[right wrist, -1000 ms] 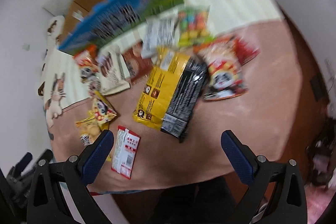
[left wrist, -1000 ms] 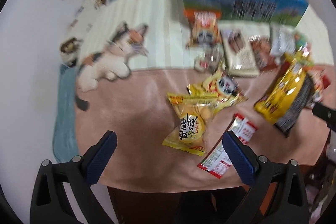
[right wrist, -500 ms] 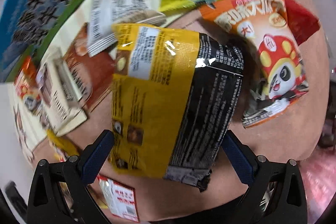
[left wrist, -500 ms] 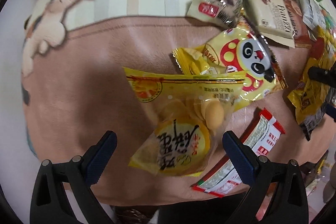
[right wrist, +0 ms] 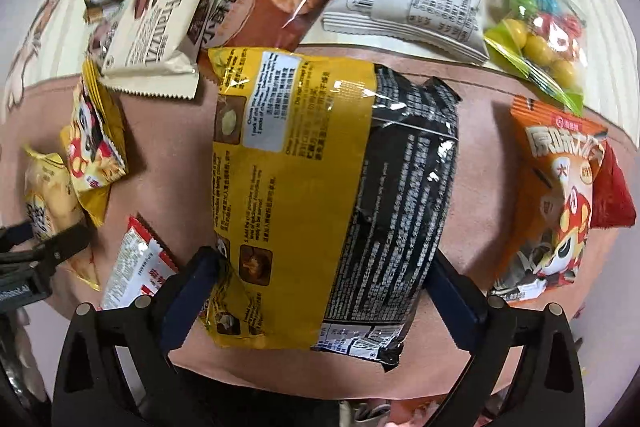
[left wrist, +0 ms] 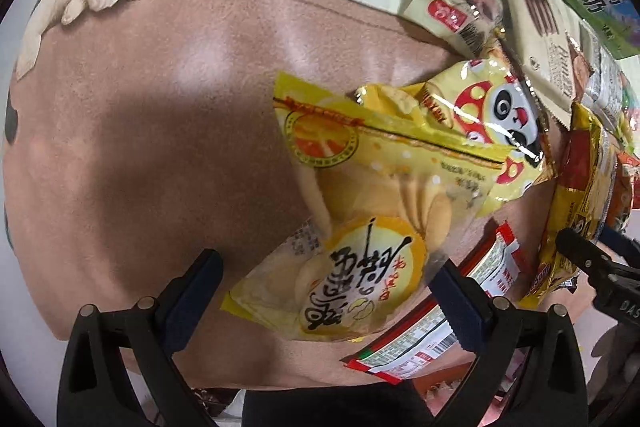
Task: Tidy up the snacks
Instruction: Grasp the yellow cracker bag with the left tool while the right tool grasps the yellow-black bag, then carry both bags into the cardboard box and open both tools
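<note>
While both claws stood spread, right gripper [right wrist: 320,291] straddled yellow-black bag [right wrist: 320,195], long axis 12-to-6; left gripper [left wrist: 324,291] straddled yellow cracker bag [left wrist: 356,247], long axis 11-to-5.

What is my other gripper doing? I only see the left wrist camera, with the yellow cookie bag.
Observer: The right gripper is open, with the big yellow-and-black bag between its fingers.
Child: Is there candy anywhere?
Observer: Yes, a clear bag of coloured candy balls lies beyond that bag, to its right.
Child: What's closer than the candy?
Observer: An orange panda bag, lying partly over a red packet.
</note>
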{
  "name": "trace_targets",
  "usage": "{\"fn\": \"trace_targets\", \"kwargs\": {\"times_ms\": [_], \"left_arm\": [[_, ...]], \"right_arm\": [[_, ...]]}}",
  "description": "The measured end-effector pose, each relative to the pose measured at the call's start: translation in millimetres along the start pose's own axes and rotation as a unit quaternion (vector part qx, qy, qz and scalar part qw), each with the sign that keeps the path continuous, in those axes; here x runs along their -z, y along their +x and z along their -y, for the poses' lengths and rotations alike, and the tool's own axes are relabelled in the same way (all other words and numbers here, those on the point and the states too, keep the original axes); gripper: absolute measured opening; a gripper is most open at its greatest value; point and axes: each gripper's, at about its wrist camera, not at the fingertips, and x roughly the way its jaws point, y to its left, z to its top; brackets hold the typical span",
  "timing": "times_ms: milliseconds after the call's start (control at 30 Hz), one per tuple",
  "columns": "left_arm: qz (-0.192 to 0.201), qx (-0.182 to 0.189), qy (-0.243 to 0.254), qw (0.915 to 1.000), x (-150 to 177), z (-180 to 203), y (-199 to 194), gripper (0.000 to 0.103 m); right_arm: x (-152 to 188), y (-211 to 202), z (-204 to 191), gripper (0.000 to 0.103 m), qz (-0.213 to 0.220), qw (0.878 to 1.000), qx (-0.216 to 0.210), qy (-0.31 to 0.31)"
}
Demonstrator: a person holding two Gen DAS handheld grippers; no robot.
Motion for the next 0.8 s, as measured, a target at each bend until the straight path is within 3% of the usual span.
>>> {"fn": "trace_targets", "kwargs": {"times_ms": [67, 167, 200, 233, 367, 500, 700, 800], "left_arm": [[0.01, 0.001, 0.006, 0.9999, -0.2, 0.8, -3.4, 0.099], [0.024, 0.0, 0.014, 0.9996, -0.2, 3.5, -8.9, 0.075], [0.028, -0.002, 0.016, 0.9995, -1.0, 6.1, -12.7, 0.062], [0.033, -0.006, 0.019, 0.9993, -0.4, 5.9, -13.3, 0.056], [0.039, -0.006, 0.022, 0.999, 0.1, 4.7, -20.2, 0.051], [0.044, -0.003, 0.016, 0.9989, 0.1, 8.9, -24.4, 0.045], [0.047, -0.005, -0.005, 0.9989, 18.7, -6.1, -47.8, 0.04], [0.053, -0.002, -0.013, 0.9985, 32.1, -12.4, -60.6, 0.039]], "right_arm": [[1.7, -5.5, 5.5, 0.102, 0.002, 0.999, -0.021, 0.033], [3.5, -1.2, 9.0, 0.102, 0.012, 0.996, -0.037, 0.078], [4.0, 1.1, 8.7, 0.102, 0.011, 0.995, -0.035, 0.089], [6.0, 5.0, 12.1, 0.102, 0.011, 0.994, -0.035, 0.099], [9.2, 23.1, 27.7, 0.102, -0.001, 0.99, -0.023, 0.141], [12.1, 29.0, 20.2, 0.091, 0.017, 0.989, -0.005, 0.145], [29.5, 18.3, 17.9, 0.089, 0.034, 0.988, -0.015, 0.151], [34.7, -6.7, 5.5, 0.089, 0.042, 0.987, -0.033, 0.151]]}}
